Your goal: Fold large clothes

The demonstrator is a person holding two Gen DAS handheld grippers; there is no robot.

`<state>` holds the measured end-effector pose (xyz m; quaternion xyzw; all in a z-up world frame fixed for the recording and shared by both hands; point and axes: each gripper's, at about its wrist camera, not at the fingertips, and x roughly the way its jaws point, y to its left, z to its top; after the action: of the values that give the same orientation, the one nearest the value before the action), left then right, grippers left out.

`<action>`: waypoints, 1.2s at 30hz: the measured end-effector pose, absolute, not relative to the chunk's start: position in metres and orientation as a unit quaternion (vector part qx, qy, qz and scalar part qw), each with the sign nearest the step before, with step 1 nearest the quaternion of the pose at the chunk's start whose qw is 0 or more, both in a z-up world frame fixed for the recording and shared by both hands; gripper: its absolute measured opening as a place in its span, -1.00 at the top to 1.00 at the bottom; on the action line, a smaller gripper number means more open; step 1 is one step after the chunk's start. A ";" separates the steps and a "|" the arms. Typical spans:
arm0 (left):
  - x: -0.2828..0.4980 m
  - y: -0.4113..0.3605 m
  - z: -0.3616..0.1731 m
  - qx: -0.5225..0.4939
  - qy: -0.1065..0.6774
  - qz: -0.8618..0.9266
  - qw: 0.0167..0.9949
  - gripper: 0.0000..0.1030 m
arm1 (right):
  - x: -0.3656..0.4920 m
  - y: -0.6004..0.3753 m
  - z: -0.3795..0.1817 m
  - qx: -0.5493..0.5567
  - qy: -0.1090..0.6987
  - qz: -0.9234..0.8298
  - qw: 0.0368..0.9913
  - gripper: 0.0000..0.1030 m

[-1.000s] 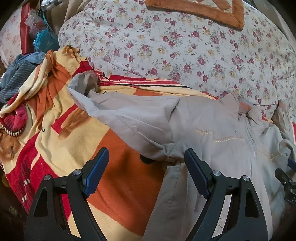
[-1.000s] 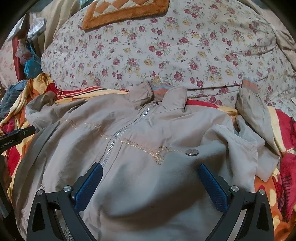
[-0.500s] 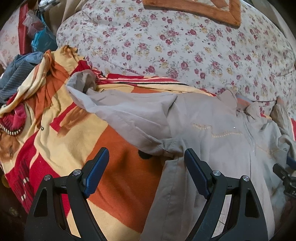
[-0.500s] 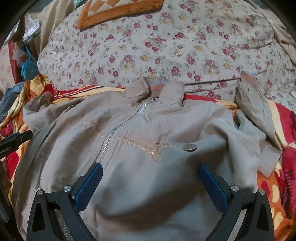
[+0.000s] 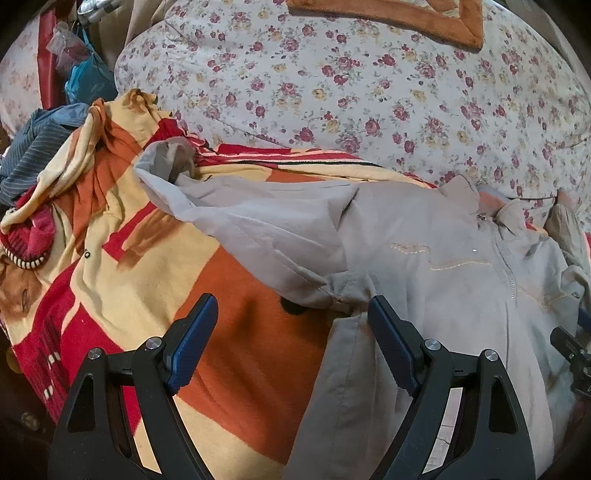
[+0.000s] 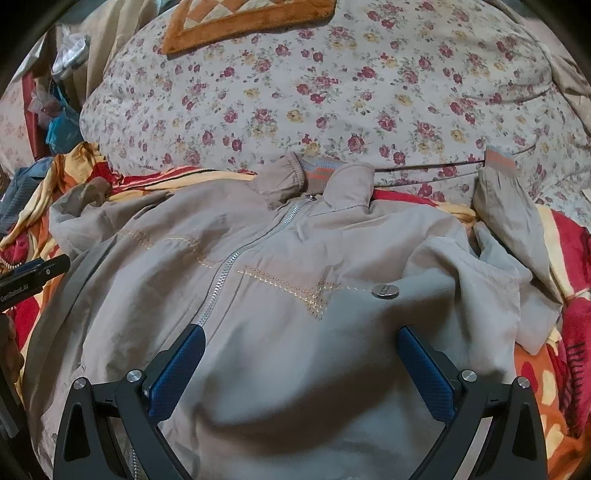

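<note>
1 beige jacket (image 6: 295, 295) lies front-up on a red, orange and cream blanket (image 5: 147, 295), zipped, collar toward a floral quilt (image 6: 332, 92). 2 sleeves counted: 1 stretched out to the jacket's left-hand side in the left wrist view (image 5: 240, 229), its cuff turned open; the other (image 6: 506, 206) bent up at the far right, striped cuff touching the quilt's edge. 1 metal snap button (image 6: 385, 291) shows on the chest, beside a line of tan stitching. 1 zipper (image 6: 236, 266) runs from the collar down toward the camera.

2 grippers. Left gripper (image 5: 291, 325): jaws spread wide, holding nothing. Its right finger sits over the jacket's side edge near the armpit, the left finger over bare blanket; the sleeve lies just beyond the tips. Whether the fingers touch cloth, cannot tell.

Right gripper (image 6: 301, 362): jaws spread wide, nothing pinched. Both fingers hang over the jacket's lower front, the zipper running in by the left finger, the snap button just ahead of the right one.

Elsewhere: 1 orange-bordered mat (image 6: 251, 18) on the quilt, 1 heap of striped blue clothing (image 5: 33, 147) at far left, 1 teal bag (image 5: 88, 81) behind it.
</note>
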<state>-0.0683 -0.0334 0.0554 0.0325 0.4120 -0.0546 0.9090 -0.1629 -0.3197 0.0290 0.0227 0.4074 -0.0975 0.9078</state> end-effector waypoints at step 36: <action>0.161 0.102 0.034 -0.114 0.494 0.038 0.861 0.85 | -0.154 -0.328 0.009 0.033 0.428 -0.085 0.899 -0.99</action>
<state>0.1608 0.1023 0.0336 -0.1138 0.4943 0.0380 0.8610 -0.1539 -0.3282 0.0087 0.0331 0.4276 -0.0848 0.8994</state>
